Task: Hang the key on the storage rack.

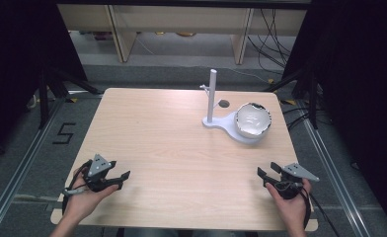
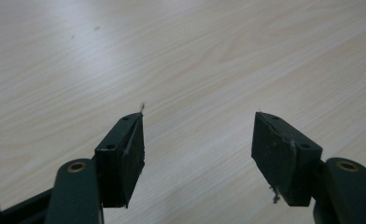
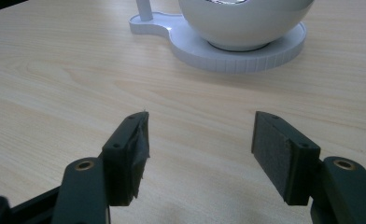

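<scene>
A light wooden table [image 1: 172, 148] with rounded corners stands on a grey floor [image 1: 132, 74]. Black curtains [image 1: 14, 59] hang at both sides. Beyond the table's far edge, pale wooden shelving [image 1: 181, 22] runs across the back, with cables [image 1: 273, 39] trailing down to the floor at the far right. Metal rails [image 1: 14, 182] run along the floor on both sides, beside a black floor mark [image 1: 63, 133] at the left.

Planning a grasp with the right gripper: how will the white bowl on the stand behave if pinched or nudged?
The bowl looks glazed and rounded, so probably slippery and breakable. It sits on the stand on a narrow foot, so a push may slide or tip it.
</scene>
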Motion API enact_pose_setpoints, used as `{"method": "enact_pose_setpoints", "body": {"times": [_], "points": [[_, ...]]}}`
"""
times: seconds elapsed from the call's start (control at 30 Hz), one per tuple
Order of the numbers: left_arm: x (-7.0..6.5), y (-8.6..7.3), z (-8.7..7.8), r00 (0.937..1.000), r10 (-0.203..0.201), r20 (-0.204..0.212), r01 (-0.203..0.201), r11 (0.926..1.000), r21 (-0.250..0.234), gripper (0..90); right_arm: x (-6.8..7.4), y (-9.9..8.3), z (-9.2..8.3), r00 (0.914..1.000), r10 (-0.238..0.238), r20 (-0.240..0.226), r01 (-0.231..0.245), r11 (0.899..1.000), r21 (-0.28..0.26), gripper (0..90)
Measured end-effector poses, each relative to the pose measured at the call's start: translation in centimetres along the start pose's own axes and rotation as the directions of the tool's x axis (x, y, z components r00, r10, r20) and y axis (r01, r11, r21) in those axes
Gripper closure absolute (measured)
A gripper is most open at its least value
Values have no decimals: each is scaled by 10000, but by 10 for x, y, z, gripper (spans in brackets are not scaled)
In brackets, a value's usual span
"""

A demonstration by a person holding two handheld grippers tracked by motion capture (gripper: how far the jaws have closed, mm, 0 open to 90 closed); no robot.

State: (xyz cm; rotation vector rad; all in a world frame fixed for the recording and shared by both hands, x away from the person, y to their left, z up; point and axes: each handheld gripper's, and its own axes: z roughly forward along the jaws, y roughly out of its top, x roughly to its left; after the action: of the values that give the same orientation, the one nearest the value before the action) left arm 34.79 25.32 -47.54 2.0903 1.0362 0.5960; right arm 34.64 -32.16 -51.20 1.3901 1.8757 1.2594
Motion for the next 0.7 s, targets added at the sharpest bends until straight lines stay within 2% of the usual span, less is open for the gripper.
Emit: {"method": "enact_pose_setpoints", "body": {"times": [0.03, 0.07, 0.1, 0.13, 0.17, 0.2, 0.23, 0.3, 0.33, 0.4, 0.43, 0.47, 0.5, 0.53, 0.57, 0.6, 0.63, 0.67, 0.7], "points": [[5, 1, -2, 9998, 175, 24, -175, 9992, 355, 339, -1, 0, 1, 9999, -138, -58, 138, 9999, -62, 378], [8, 3, -4, 9997, 243, 89, -248, 9974, 675, 338, 1, 0, 0, 9999, 134, -55, -133, 9998, 118, 378], [13, 4, -6, 9992, 342, 219, -360, 9958, 844, 338, -1, 0, 1, 9999, -93, 46, 93, 9999, 69, 377], [13, 4, -6, 9992, 342, 219, -360, 9958, 844, 339, -3, 0, 2, 9994, -357, -40, 357, 9993, -140, 378], [19, 6, -10, 9995, 179, 278, -215, 9909, 1332, 340, -1, 0, 3, 9999, -86, -96, 83, 9997, -215, 378], [19, 6, -10, 9995, 179, 278, -215, 9909, 1332, 338, -1, 0, 3, 9999, -86, -96, 83, 9997, -215, 378], [27, 7, -14, 9991, 149, 389, -224, 9797, 1993, 337, -2, 1, 2, 9994, -308, -135, 309, 9995, 46, 378], [34, 6, -15, 9968, 368, 708, -538, 9649, 2569, 336, -1, 1, 2, 9991, -411, -118, 411, 9991, 76, 378], [37, 4, -15, 9962, 354, 790, -563, 9580, 2810, 336, -2, 1, 4, 9987, -508, -92, 507, 9987, -94, 377], [42, 2, -14, 9960, 324, 831, -577, 9447, 3230, 339, -1, 1, 3, 9990, -440, -119, 441, 9990, 46, 378], [45, 2, -14, 9945, 504, 917, -805, 9284, 3626, 340, 0, 1, 3, 9993, -360, -117, 361, 9993, 83, 378], [47, 2, -15, 9930, 640, 996, -992, 9087, 4054, 339, 0, 1, 3, 9992, -374, -130, 376, 9993, 85, 378], [47, 0, -13, 9927, 586, 1050, -977, 9022, 4201, 338, 0, 1, 3, 9992, -375, -125, 376, 9993, 86, 378], [47, 0, -13, 9927, 586, 1050, -977, 9022, 4201, 337, -1, 1, 4, 9988, -429, -251, 429, 9991, -14, 378], [47, -2, -12, 9911, 452, 1249, -1000, 8729, 4776, 335, 3, 1, 2, 9999, -29, -147, 33, 9996, 284, 378], [47, -3, -11, 9898, 450, 1351, -1071, 8603, 4984, 334, -1, 2, 3, 9987, -508, -76, 510, 9986, 166, 378], [45, -5, -9, 9895, 295, 1417, -999, 8479, 5206, 330, 2, 1, 3, 9998, -170, -97, 172, 9996, 243, 378], [44, -6, -8, 9878, 295, 1526, -1095, 8290, 5484, 325, 4, 0, 4, 9999, 65, -129, -62, 9998, 215, 378], [42, -8, -8, 9872, 264, 1573, -1124, 8148, 5687, 323, 3, 1, 4, 9998, -146, -97, 148, 9997, 188, 378]]}}
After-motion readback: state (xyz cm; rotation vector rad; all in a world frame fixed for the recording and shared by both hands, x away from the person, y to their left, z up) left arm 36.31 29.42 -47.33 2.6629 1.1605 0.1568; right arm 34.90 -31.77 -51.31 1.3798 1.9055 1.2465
